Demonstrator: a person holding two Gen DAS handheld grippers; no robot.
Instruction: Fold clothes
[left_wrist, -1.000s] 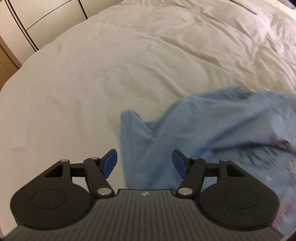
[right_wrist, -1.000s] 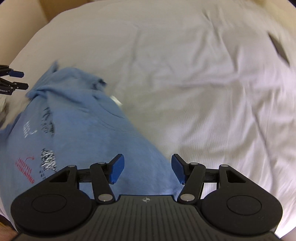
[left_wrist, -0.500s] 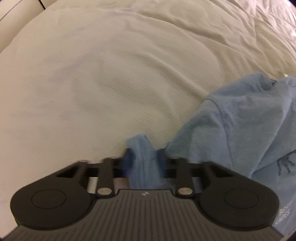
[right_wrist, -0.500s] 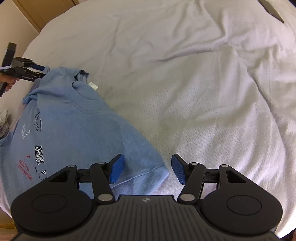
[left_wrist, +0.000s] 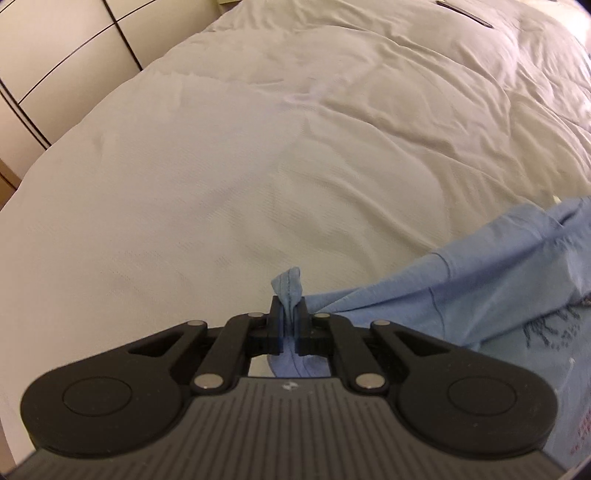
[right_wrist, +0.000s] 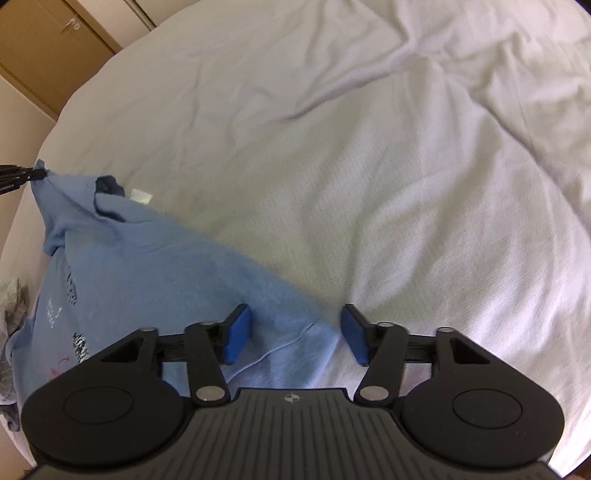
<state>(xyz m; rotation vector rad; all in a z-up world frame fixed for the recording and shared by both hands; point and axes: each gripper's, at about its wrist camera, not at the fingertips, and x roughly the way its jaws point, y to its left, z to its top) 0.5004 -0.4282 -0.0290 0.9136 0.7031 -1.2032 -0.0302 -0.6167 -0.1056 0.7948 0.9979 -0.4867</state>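
Blue jersey fabric, a printed T-shirt (right_wrist: 155, 273), lies partly spread on a white bedcover (right_wrist: 369, 147), toward its left side in the right wrist view, with one sleeve drawn up off the bed.

Risks, as judged from this arrangement. The left gripper (left_wrist: 290, 317) holds only a narrow tuft of sleeve hem, so a sharp pull could drag the cloth out of the pinch. The right gripper (right_wrist: 293, 334) straddles the other sleeve's hem (right_wrist: 295, 332); if its jaws meet too near the hem's corner, they may catch a single layer or miss the cloth altogether. It could also take a bite of the bedcover with the sleeve, since the cloth lies flat on it. Uneven tension between the two holds would leave the shirt skewed (the collar (right_wrist: 107, 188) already sits bunched), and the fold would come out crooked.

Tool state. The left gripper's jaws are pressed together on the sleeve hem, a small peak of fabric standing out beyond the tips. The right gripper's jaws are closing, with the sleeve between the blue pads (right_wrist: 236, 334) but not yet pressed by them. In the right wrist view the left gripper's tips (right_wrist: 37, 173) appear at the far left edge, pinching the raised sleeve.
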